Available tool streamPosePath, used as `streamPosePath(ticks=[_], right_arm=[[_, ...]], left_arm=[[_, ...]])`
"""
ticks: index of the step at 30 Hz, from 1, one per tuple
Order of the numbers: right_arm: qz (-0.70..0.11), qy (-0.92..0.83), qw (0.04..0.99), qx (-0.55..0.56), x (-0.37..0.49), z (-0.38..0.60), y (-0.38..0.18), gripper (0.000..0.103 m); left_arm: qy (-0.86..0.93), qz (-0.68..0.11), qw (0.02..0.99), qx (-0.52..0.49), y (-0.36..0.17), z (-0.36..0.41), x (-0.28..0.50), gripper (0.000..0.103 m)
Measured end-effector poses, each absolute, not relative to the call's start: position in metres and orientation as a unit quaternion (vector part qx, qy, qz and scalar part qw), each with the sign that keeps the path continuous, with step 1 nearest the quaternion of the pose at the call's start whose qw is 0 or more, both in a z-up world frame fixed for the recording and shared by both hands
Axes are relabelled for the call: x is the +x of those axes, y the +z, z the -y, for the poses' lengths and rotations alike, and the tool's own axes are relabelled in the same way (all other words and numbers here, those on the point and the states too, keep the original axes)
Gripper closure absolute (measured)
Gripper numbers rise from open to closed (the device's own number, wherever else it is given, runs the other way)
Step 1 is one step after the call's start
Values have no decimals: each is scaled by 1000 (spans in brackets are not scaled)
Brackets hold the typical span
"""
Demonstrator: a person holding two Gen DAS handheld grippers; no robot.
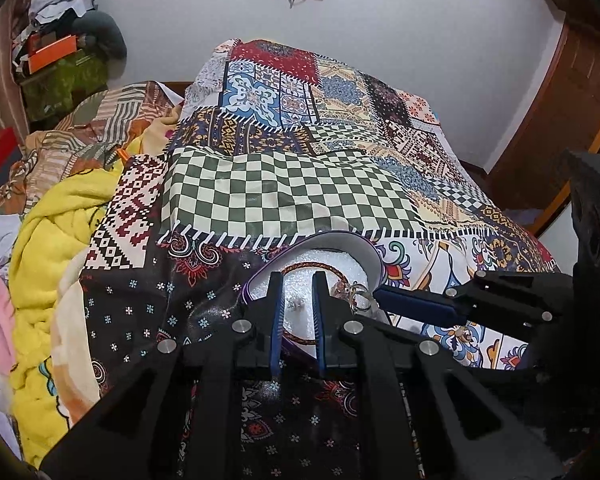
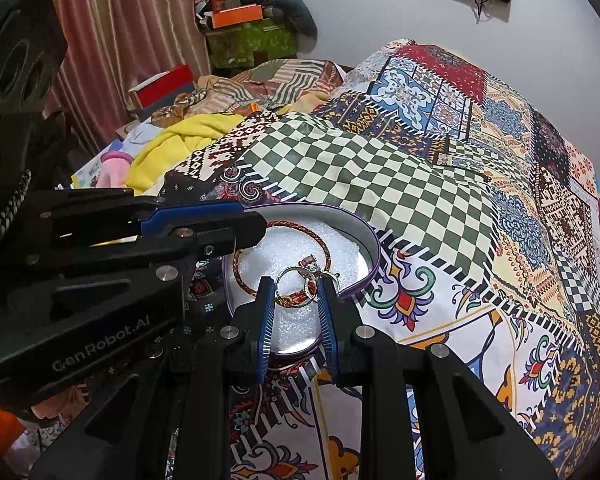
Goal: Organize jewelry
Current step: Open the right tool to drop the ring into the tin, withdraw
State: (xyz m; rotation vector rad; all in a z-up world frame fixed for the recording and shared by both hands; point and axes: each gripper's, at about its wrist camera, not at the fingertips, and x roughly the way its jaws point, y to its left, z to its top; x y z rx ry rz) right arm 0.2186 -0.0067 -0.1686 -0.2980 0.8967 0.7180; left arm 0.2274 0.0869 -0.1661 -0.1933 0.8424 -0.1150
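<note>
Both hand-held grippers are working over a purple-rimmed tin (image 2: 370, 254) lying on the patchwork bedspread (image 2: 380, 168) in the lower middle of each view. The right hand-held gripper (image 2: 296, 300) is hovering at the near edge of the tin with its blue pads parted, and a silver ring (image 2: 296, 280) is sitting just ahead of the gap, over a braided red bracelet (image 2: 284, 226) coiled on the white foam lining; whether the pads are pinching the ring or merely framing it cannot be told, since daylight shows on both sides. The left hand-held gripper (image 1: 298, 300) is reaching in from the other side, jaws apart and holding nothing, its fingers straddling the foam and the bracelet (image 1: 312, 267), with the ring cluster (image 1: 356, 296) just right of its right finger. The step appears to be placing or settling the ring inside the tin. The next move probably calls for a slow, small motion: the ring is light and round, likely to roll or tip, and the tin may slide on soft bedding, so the left gripper may need to steady the rim.
</note>
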Motion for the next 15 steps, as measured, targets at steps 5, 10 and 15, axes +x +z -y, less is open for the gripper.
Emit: streamPosePath(ticks=[5,10,15], right_arm=[[-419,337,831,-142,218,6,-168,83],[-424,337,829,-140,218,6,-168,83],[-418,331,835,-137,215,10,-162,68]], left_arm=[[-52,-406,908,-92,-163,-87,227,92],[-47,-402,910,-90,-156,-88,224,92],[-39,-394,914,-89,-147,-89,218,82]])
